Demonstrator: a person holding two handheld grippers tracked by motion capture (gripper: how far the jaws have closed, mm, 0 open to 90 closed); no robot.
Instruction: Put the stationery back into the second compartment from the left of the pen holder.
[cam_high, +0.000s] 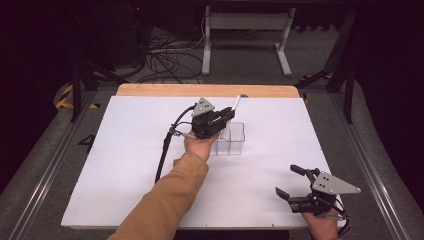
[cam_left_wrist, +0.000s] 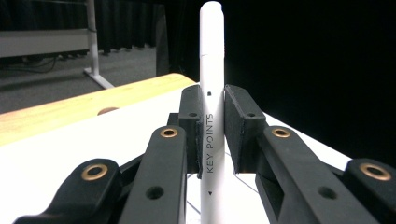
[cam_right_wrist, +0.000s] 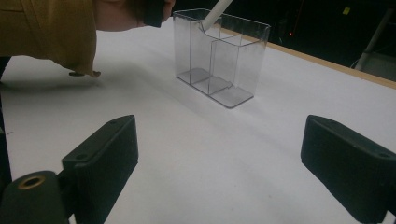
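Now left tongs (cam_left_wrist: 212, 135) tight on white pen (cam_left_wrist: 211, 70); right tongs (cam_right_wrist: 219, 163) wide, empty.

We lose the lower end of the white pen (cam_left_wrist: 211, 140) at the bottom edge of the left gripper view. In the right gripper view its upper part is cut off, and the hand (cam_right_wrist: 126, 14) is cropped at the top edge. In the high view the clear organizer (cam_high: 231, 140) is partly hidden behind the left gripper (cam_high: 226, 116).

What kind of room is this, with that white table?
Probably a lab or recording studio: a bare white table top, loose black cables on the floor behind it, dark curtains around, and yellow-black hazard tape on the floor.
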